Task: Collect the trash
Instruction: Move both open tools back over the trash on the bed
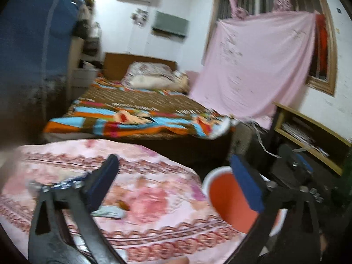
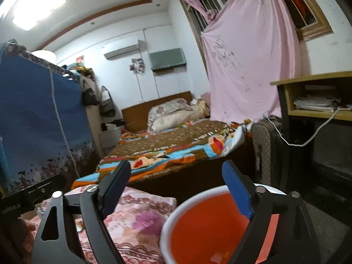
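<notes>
An orange bin with a white rim [image 2: 211, 231] stands beside a table covered in a pink floral cloth [image 1: 136, 189]; it also shows in the left wrist view [image 1: 228, 200]. My left gripper [image 1: 176, 184] is open and empty above the table edge. A whitish flat wrapper [image 1: 107, 213] and a small brown scrap [image 1: 123, 204] lie on the cloth under its left finger. A blue-striped packet [image 1: 63, 181] lies further left. My right gripper [image 2: 178, 189] is open and empty above the bin's near rim. A small scrap [image 2: 216, 257] lies in the bin.
A bed with a colourful blanket [image 2: 176, 143] lies beyond the table. A blue fabric wardrobe [image 2: 39, 118] stands at the left. A wooden desk with papers [image 2: 316, 101] and a white cable [image 2: 308, 138] is at the right. A pink sheet [image 1: 253, 66] hangs over the window.
</notes>
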